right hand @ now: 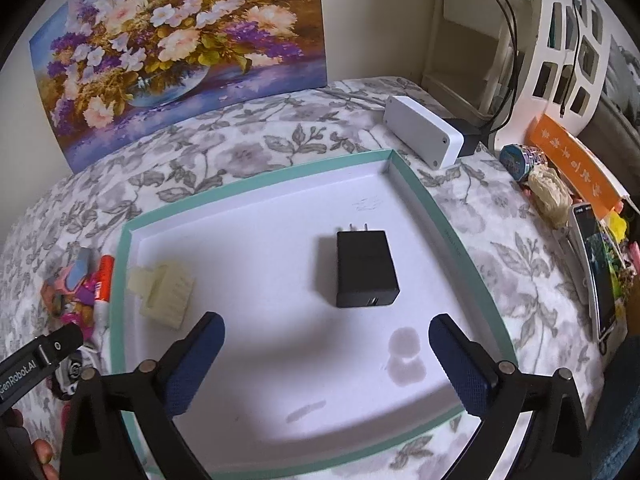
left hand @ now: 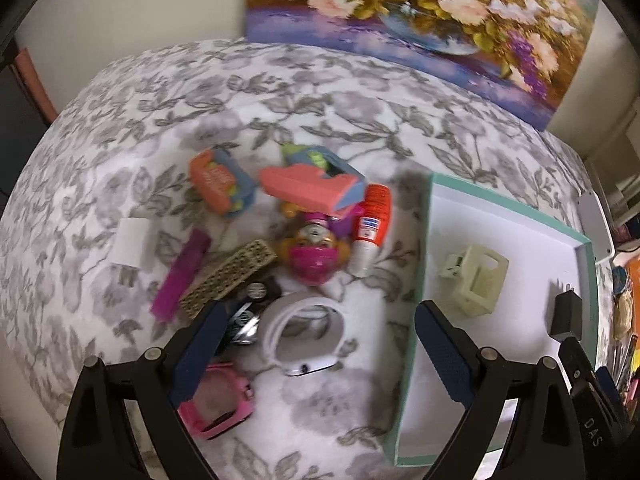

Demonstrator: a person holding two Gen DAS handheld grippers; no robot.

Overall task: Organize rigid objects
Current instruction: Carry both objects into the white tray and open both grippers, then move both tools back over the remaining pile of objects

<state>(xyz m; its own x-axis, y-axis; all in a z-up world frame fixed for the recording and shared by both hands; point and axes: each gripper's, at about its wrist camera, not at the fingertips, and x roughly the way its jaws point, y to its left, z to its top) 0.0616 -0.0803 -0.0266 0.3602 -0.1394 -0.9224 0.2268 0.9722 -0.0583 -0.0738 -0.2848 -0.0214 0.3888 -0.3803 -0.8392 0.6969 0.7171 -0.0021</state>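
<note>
A shallow white tray with a teal rim [right hand: 420, 184] lies on the flowered cloth; it also shows in the left wrist view [left hand: 424, 240]. In it lie a black charger [right hand: 366, 268] and a cream plastic cube frame [right hand: 164, 294], which also shows in the left wrist view [left hand: 476, 280]. My right gripper [right hand: 326, 340] is open and empty above the tray, just short of the charger. My left gripper [left hand: 316, 320] is open and empty over a white ring-shaped piece [left hand: 304, 330] at the near edge of a pile of small toys and objects [left hand: 280, 232].
The pile holds a pink frame [left hand: 218, 404], a purple bar [left hand: 180, 276], a perforated tan block [left hand: 228, 276], a white charger [left hand: 130, 248] and an orange-capped tube [left hand: 370, 232]. A flower painting [right hand: 180, 52] leans at the back. A white box [right hand: 424, 136] and clutter [right hand: 568, 200] lie right.
</note>
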